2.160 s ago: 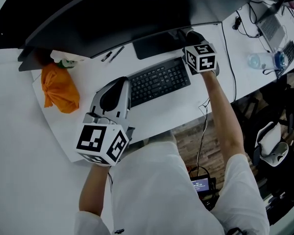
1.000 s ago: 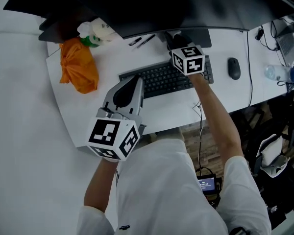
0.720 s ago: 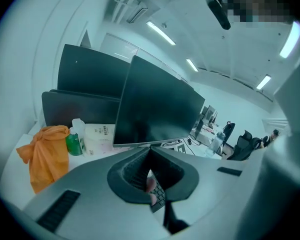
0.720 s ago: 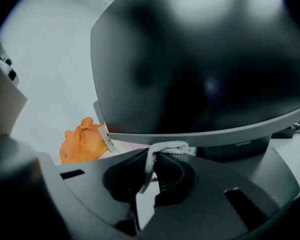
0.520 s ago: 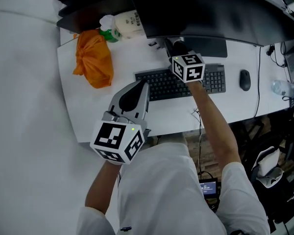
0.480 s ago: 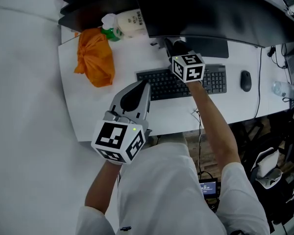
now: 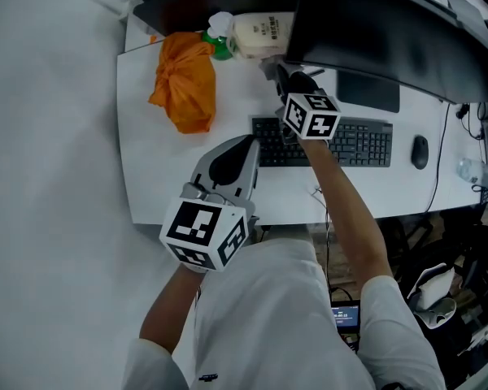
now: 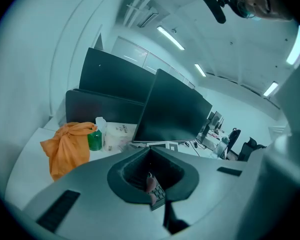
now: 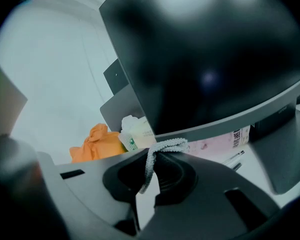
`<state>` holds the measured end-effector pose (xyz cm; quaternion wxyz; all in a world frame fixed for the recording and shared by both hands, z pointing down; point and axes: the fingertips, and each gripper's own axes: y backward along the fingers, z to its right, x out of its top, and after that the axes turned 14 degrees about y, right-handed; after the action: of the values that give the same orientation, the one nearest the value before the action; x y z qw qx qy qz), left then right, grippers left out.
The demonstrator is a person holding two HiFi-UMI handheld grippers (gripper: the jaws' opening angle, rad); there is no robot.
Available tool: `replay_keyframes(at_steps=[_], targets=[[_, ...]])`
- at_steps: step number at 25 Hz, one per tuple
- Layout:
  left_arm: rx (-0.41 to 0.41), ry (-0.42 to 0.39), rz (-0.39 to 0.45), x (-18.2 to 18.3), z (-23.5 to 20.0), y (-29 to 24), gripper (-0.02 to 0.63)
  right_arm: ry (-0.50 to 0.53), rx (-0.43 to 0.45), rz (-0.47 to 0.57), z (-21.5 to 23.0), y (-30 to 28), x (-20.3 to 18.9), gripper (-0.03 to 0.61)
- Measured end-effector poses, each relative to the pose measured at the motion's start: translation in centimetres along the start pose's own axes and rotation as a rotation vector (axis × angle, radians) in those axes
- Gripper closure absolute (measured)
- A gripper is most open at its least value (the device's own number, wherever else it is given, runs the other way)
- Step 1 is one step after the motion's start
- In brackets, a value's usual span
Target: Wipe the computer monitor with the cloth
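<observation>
Right gripper [image 7: 289, 78] has slid left along the monitor [image 7: 374, 31] bottom edge since two seconds ago. It was under the monitor's middle by the stand. Now it sits at the monitor's lower left corner. I judge the wipe pass along that edge is near its end; the screen above looks undone.

Right gripper view: jaws pinched fully together on the cloth [image 9: 172, 144], a pale knitted strip, ropey and looped, hanging limp. The cloth's loop sits right at the monitor's lower bezel; contact can't be confirmed.

Left gripper [image 7: 249, 145] has stayed low, in front of the monitor and well apart from it. Its jaws are closed tip to tip with nothing in them. The keyboard [image 7: 342, 140] shows through their hollow.

The monitor is glossy, dark, flat and hard, with a thin matte bezel. Left of the monitor there is an orange bundle [image 7: 183, 88], soft, crinkled and knotted. Between that and the monitor stands a white bottle [image 7: 260, 35] with a green cap, smooth plastic. The desk [image 7: 163, 177] is smooth and white.
</observation>
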<state>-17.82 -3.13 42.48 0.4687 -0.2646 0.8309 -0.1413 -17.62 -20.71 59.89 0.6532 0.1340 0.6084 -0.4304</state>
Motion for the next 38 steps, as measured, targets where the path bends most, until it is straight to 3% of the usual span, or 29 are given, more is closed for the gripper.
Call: replay_keyframes(at_steps=[5,10,24,38], targets=[[-0.003,0.011,0.01,0.7,-0.8,0.9,0.6,-0.065,-0.062,0.018,-0.7,-0.2,0.7,0.558],[-0.013,0.025,0.015,0.8,-1.5,1.8,0.6,-0.024,-0.121,0.014,-0.9,-0.8,1.1,0.558],[-0.042,0.011,0.03,2.0,-2.2,3.3,0.6,-0.03,-0.249,0.117,-1.6,0.4,5.8,0.558],[-0.081,-0.009,0.077,4.1,-1.2,4.5,0.6,-0.014,-0.269,0.186,-2.5,2.8,11.0,0.558]])
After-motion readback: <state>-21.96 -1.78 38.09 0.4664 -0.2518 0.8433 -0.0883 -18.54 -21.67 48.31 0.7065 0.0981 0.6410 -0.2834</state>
